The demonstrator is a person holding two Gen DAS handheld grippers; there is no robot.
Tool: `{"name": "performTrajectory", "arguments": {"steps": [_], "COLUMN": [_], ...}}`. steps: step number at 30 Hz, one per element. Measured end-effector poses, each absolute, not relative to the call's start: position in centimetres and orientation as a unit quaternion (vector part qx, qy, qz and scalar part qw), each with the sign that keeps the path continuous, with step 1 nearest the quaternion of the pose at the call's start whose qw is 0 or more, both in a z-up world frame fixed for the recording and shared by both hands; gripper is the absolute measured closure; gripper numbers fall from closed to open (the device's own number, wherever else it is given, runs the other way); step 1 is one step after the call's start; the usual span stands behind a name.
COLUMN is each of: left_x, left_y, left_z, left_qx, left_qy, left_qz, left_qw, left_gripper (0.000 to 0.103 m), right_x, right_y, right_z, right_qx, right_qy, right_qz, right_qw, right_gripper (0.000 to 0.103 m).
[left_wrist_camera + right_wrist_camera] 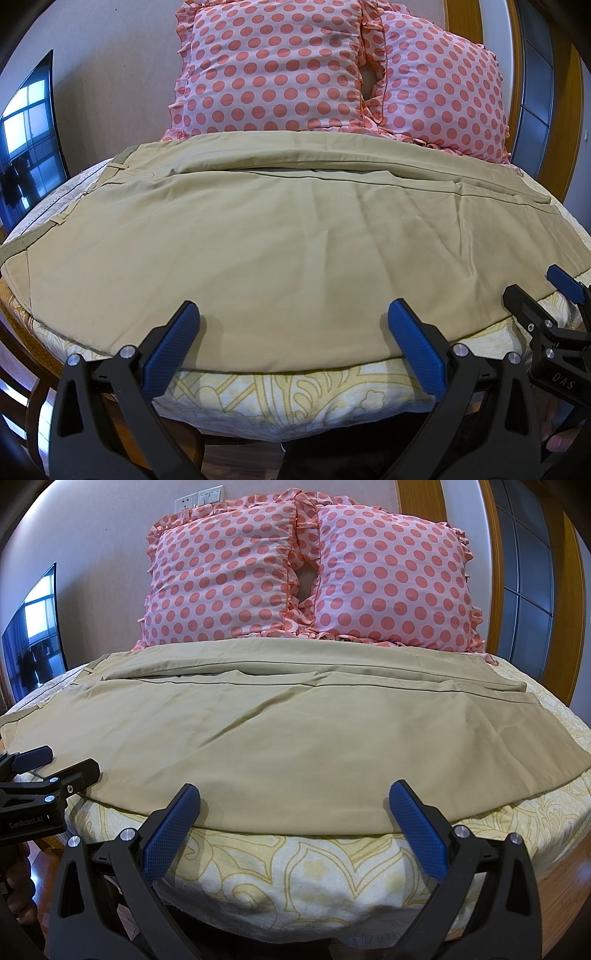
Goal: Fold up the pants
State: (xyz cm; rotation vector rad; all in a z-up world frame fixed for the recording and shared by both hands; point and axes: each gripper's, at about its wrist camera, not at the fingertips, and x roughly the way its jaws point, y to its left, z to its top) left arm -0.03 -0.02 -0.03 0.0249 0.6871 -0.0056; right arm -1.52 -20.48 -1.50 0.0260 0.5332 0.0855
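Note:
Tan pants (280, 236) lie flat across the bed, waistband at the left (55, 221), leg hems at the right; they also show in the right wrist view (295, 738). My left gripper (293, 317) is open and empty, just above the near edge of the pants. My right gripper (295, 797) is open and empty at the same near edge, further right. The right gripper also shows at the right of the left wrist view (535, 295). The left gripper also shows at the left of the right wrist view (59, 764).
Two pink polka-dot pillows (280, 70) (395, 579) stand against the wall behind the pants. A yellow-patterned bedsheet (314, 867) covers the mattress, whose front edge drops off near me. A dark TV screen (29, 147) is at the left; a wooden door frame (495, 572) at the right.

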Motion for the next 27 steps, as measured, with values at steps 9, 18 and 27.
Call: {"name": "performTrajectory", "arguments": {"steps": [9,18,27], "left_x": [0.0,0.0,0.6], "left_y": [0.0,0.0,-0.2], "left_z": [0.0,0.0,0.5], "left_qx": [0.012,0.012,0.011], "left_qy": [0.337,0.336,0.349], "left_qz": [-0.003,-0.003,-0.010], "left_qw": [0.942,0.942,0.937], "left_gripper": [0.002,0.002,0.002], "right_x": [-1.5,-1.6,-0.9], "right_y": [-20.4,-20.5,-24.6], "right_z": [-1.5,-1.5,1.5], "right_qx": [0.013,0.012,0.071], "right_qy": [0.263,0.262,0.256], "right_qz": [0.042,0.042,0.061], "right_qw": [0.964,0.964,0.962], "right_gripper": [0.001,0.001,0.001]}}
